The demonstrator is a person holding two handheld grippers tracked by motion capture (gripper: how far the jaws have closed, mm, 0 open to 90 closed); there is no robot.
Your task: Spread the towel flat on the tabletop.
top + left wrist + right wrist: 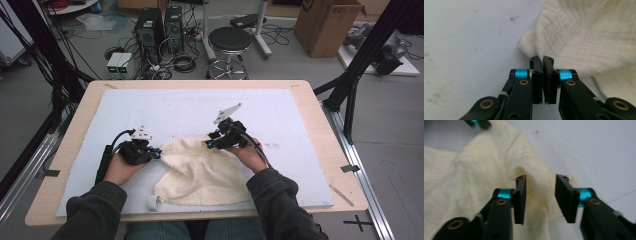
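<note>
Forearms in dark sleeves enter the high view from the bottom edge, each hand carrying a gripper over a cream muslin cloth (200, 172) that lies rumpled on the white mat (280, 107) of the wooden table (327, 150). At the cloth's left upper corner sits the left gripper (155, 154); at its upper edge, toward the right, sits the right gripper (212, 142). Neither flat nor squarely folded, the cloth has one side drawn toward the near edge, so the work appears to be at an intermediate stage.

Left gripper view: two black jaws stand closed together, pinching a corner of the cloth (584, 35) at their tips; the left gripper (541, 59) thus holds that corner just above the mat (469, 45).

Right gripper view: jaws stand moderately apart, with a raised ridge of cloth (486, 165) between them but not visibly pressed by either pad. The right gripper (540, 178) therefore appears to have no grip. Judged from this, one corner is secured, while smoothing or folding the remainder is left.
</note>
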